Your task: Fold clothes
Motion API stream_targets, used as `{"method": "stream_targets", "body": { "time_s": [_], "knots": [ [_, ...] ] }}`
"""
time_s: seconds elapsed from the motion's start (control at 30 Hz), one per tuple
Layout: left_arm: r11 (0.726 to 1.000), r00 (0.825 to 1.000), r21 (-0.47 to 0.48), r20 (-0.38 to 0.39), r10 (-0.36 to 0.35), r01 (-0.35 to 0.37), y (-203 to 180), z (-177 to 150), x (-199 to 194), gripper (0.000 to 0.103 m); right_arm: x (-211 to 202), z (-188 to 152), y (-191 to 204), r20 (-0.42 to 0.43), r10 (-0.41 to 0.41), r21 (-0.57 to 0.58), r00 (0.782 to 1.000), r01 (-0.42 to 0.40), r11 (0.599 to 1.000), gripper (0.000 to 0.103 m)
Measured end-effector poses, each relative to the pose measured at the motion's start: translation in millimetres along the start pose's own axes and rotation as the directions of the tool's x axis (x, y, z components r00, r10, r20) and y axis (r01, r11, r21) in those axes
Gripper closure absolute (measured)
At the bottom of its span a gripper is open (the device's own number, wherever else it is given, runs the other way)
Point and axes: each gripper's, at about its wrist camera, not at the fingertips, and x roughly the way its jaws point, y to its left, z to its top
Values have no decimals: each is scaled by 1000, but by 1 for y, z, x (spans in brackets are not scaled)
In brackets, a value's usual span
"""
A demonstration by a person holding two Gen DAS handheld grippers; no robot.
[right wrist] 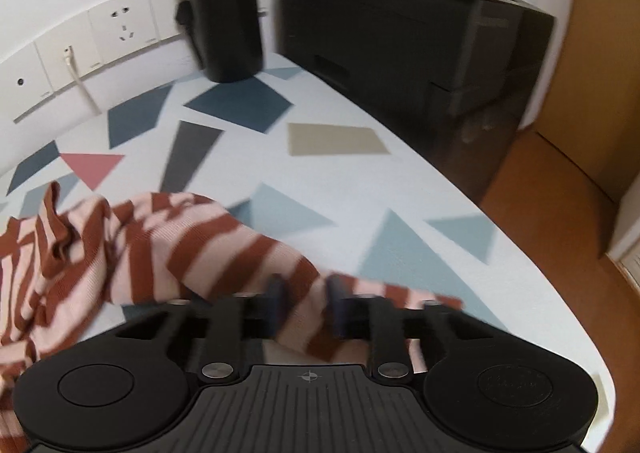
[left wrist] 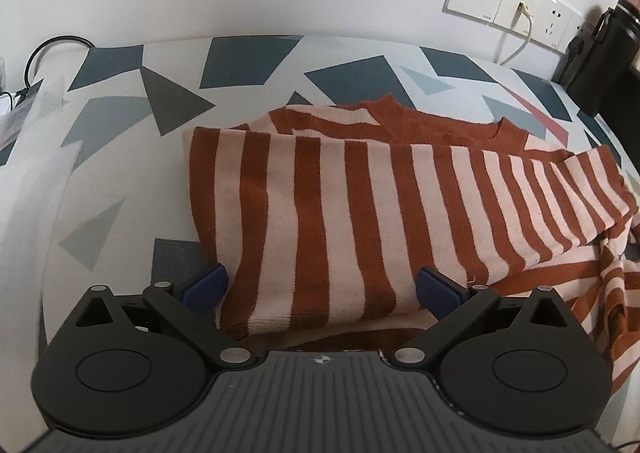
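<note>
A rust-and-pink striped sweater [left wrist: 360, 189] lies partly folded on the patterned table [left wrist: 248, 65], its collar toward the wall. My left gripper [left wrist: 322, 289] is open wide at the near edge of the folded panel, which lies between its blue pads [left wrist: 206, 285] without being pinched. In the right wrist view the same sweater [right wrist: 132, 249] trails off to the left, bunched and blurred by motion. My right gripper [right wrist: 307, 307] is shut on a strip of that striped cloth, which hangs lifted a little above the table [right wrist: 332, 173].
A black flask [right wrist: 220, 9] and a black box-shaped appliance [right wrist: 400, 37] stand at the table's back right corner. Wall sockets [left wrist: 516, 1] with a white cable run behind. A clear plastic bag [left wrist: 36, 141] lies at the left. The table's rounded edge [right wrist: 520, 237] drops to a brown floor.
</note>
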Motion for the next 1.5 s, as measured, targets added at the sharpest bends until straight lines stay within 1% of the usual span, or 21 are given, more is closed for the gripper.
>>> {"method": "stream_targets", "body": {
  "time_s": [0.07,0.13,0.2,0.3,0.37,0.4,0.47,0.57,0.67,0.7,0.73,0.77,0.8,0.9,1.0,1.07,1.13,1.2,1.27,1.33,1.5],
  "knots": [
    [1000,1000,1,-2,10,-10,-1,0,1,1,5,9,3,-4,36,2,999,-36,999,95],
    [1000,1000,-7,-5,17,-17,-2,-2,1,1,7,23,8,30,39,12,999,-40,999,96],
    [1000,1000,-11,-7,20,-20,-3,-3,0,1,-3,38,11,123,31,16,992,-33,999,96],
    [1000,1000,-12,-8,27,-27,-5,-4,0,1,-27,56,11,269,20,36,963,-31,999,98],
    [999,999,-13,-7,33,-33,-6,-5,0,1,-38,57,6,318,3,34,948,-15,999,98],
    [999,999,-14,-7,35,-35,-6,-5,0,1,-40,54,2,321,-7,34,947,-4,999,98],
    [999,999,-14,-8,37,-37,-7,-5,0,1,-38,41,-9,281,-22,47,959,9,999,98],
    [999,999,-4,-12,34,-34,-6,-5,0,1,-31,12,-32,183,-48,103,982,30,994,98],
    [999,999,11,-20,32,-32,-6,-6,0,1,-28,-18,-45,103,-68,132,992,54,990,98],
    [1000,999,10,-23,30,-29,-5,-7,-1,1,-29,-26,-46,80,-79,138,994,68,988,95],
    [1000,999,5,-29,26,-26,-4,-8,-1,1,-30,-33,-47,57,-90,145,994,81,986,84],
    [1000,999,1,-35,22,-22,-3,-9,-1,1,-34,-38,-47,54,-96,150,994,87,985,77],
    [1000,999,-4,-42,17,-18,-2,-9,-1,1,-37,-42,-46,52,-102,156,993,93,983,74],
    [1000,998,-17,-57,0,-1,-1,-13,-6,1,-54,-47,-36,85,-67,144,994,54,988,72],
    [998,998,-54,-64,-23,20,1,-17,-11,1,-64,-44,-18,103,34,98,994,-45,994,69],
    [998,998,-54,-60,-29,26,2,-20,-13,1,-64,-44,0,84,113,54,990,-118,992,64],
    [999,998,-47,-55,-31,29,1,-23,-15,1,-59,-42,18,58,174,27,983,-176,984,63],
    [999,998,-37,-51,-27,25,1,-25,-16,1,-52,-39,35,43,221,29,974,-222,975,63],
    [1000,999,-22,-47,-20,19,-1,-27,-16,1,-46,-33,47,54,248,22,967,-250,968,63],
    [1000,999,-4,-44,-15,14,-2,-28,-15,0,-40,-24,56,74,241,6,968,-242,970,63],
    [1000,999,-14,-37,-10,9,-1,-27,-14,0,-19,-2,71,109,213,-1,971,-214,977,64]
  ]
}}
